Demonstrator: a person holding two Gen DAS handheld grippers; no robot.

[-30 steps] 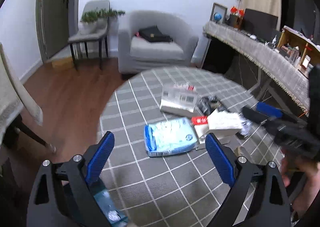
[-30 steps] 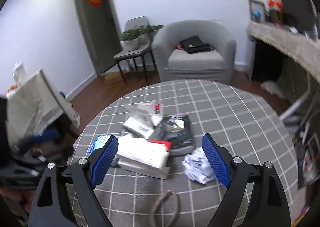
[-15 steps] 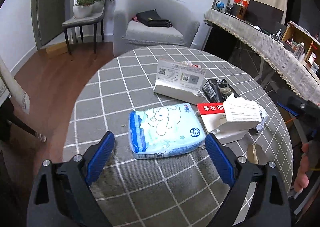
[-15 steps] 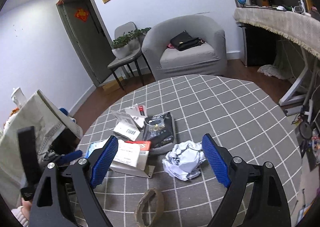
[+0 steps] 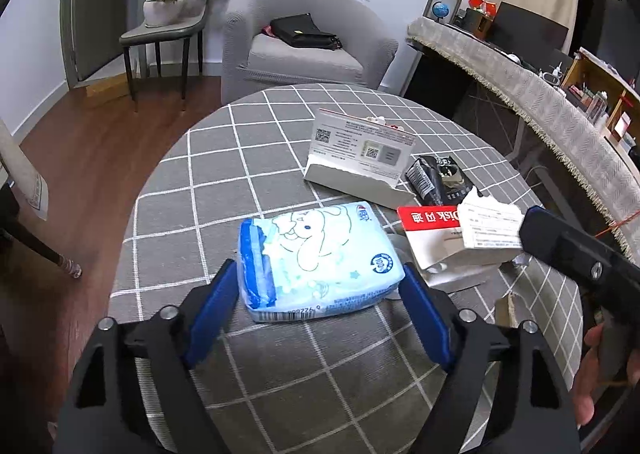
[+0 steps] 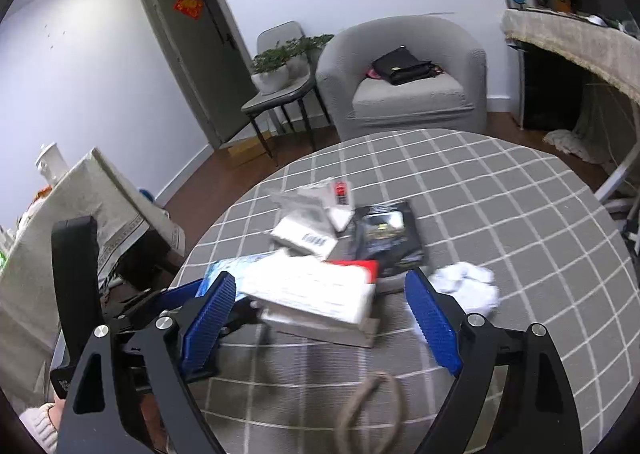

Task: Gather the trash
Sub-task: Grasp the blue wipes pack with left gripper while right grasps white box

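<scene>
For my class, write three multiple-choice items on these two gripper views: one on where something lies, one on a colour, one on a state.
1. The light blue plastic tissue pack lies:
A. between the left gripper's fingers
B. on the armchair
C. under the chair

2. The finger pads of the right gripper are:
A. red
B. blue
C. white

3. The white paper ball is:
A. folded flat
B. crumpled
C. rolled up

Answers: 1 A, the pack sits on the grey checked rug between open fingers. 2 B, ribbed blue pads show. 3 B, its surface is creased and lumpy.
</scene>
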